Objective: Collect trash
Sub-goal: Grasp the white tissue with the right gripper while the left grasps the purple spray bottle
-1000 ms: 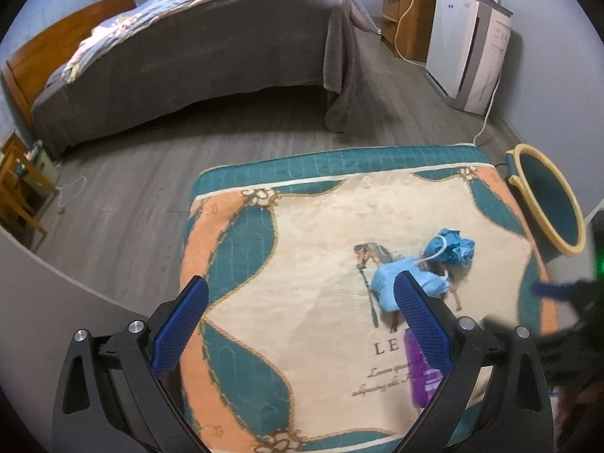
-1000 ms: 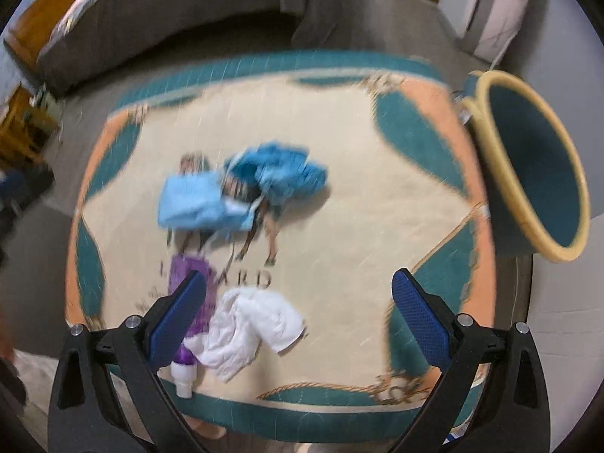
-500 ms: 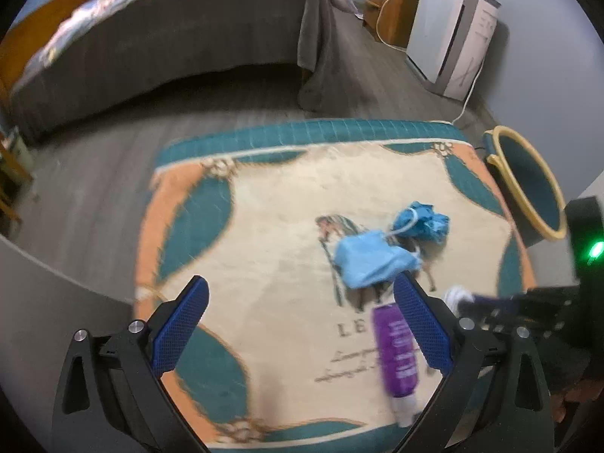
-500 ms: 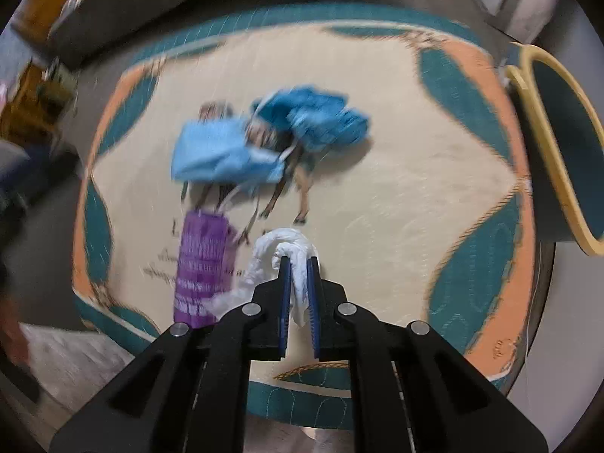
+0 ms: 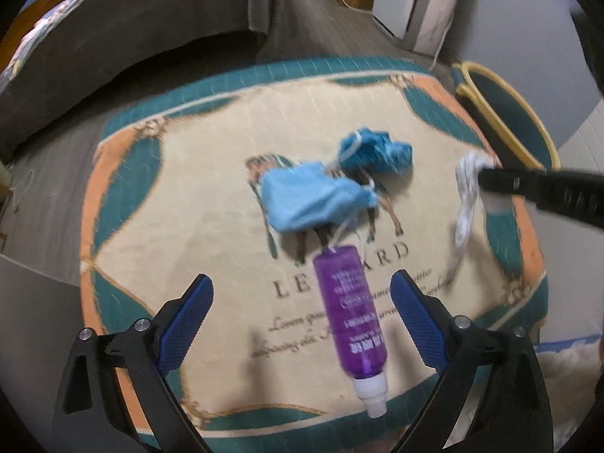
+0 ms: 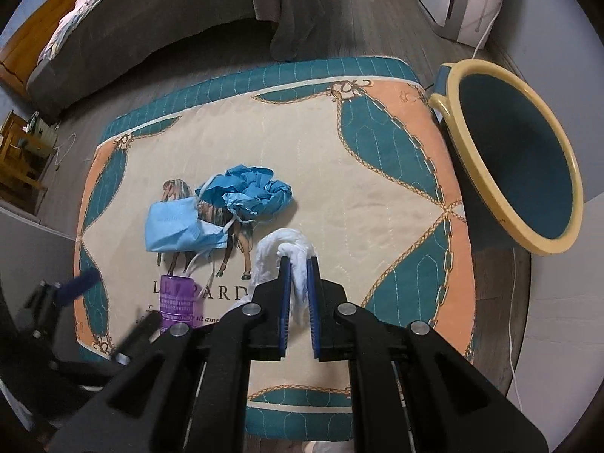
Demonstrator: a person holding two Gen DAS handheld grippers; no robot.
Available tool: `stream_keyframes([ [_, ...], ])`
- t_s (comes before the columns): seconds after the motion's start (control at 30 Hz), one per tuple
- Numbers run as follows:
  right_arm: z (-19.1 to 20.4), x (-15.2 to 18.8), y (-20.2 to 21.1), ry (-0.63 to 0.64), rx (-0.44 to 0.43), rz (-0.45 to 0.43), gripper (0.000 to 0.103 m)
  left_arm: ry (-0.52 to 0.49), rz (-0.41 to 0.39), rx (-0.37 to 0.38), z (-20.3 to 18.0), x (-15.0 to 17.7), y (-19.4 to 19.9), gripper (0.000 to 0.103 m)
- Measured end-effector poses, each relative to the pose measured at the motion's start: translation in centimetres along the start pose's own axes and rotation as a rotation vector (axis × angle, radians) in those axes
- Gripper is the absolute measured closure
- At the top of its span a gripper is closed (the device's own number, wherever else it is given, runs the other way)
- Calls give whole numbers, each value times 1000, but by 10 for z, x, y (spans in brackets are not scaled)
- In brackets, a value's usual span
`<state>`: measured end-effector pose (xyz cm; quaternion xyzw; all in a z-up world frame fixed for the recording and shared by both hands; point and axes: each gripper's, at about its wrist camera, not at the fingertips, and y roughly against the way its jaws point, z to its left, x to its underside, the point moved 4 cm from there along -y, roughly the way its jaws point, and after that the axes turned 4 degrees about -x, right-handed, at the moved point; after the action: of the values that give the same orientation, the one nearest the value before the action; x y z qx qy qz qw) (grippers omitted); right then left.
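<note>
My right gripper (image 6: 298,264) is shut on a white crumpled tissue (image 6: 290,249) and holds it above the patterned mat (image 6: 377,204); the tissue also shows hanging in the left wrist view (image 5: 466,188). My left gripper (image 5: 302,294) is open and empty, just above a purple bottle (image 5: 351,321) lying on the mat. A light blue face mask (image 5: 309,200) and a crumpled darker blue mask (image 5: 377,151) lie mid-mat; both also show in the right wrist view, the mask (image 6: 177,230) and the crumple (image 6: 249,192). A teal bin with a yellow rim (image 6: 521,151) stands off the mat's right edge.
A bed with a grey cover (image 6: 151,26) stands beyond the mat. A white appliance (image 6: 468,0) with a cable is at the far right wall. Wooden furniture (image 6: 19,151) is at the left. The floor is grey wood.
My right gripper shut on the white tissue and has lifted it off the mat toward the right. My left gripper has come closer over the purple bottle, still open.
</note>
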<state>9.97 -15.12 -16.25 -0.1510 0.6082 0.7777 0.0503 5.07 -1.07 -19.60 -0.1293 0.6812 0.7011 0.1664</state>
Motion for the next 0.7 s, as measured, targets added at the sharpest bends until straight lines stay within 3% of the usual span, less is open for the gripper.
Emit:
stream_keyframes([
  [0.1, -2, -3, -2, -3, -1, 0, 95, -12, 12, 10, -7, 6, -4, 13],
  [0.2, -5, -5, -1, -13, -2, -5, 95, -27, 38, 29, -13, 10, -10, 25],
  [0.37, -7, -7, 1, -18, -2, -11, 95, -71, 75, 52, -20, 16, -18, 53],
  [0.5, -5, -7, 1, -11, -1, -14, 95, -100, 87, 69, -26, 19, -21, 62],
  [0.7, -5, -9, 3, -11, -7, -21, 95, -108, 90, 75, -26, 19, -23, 63],
])
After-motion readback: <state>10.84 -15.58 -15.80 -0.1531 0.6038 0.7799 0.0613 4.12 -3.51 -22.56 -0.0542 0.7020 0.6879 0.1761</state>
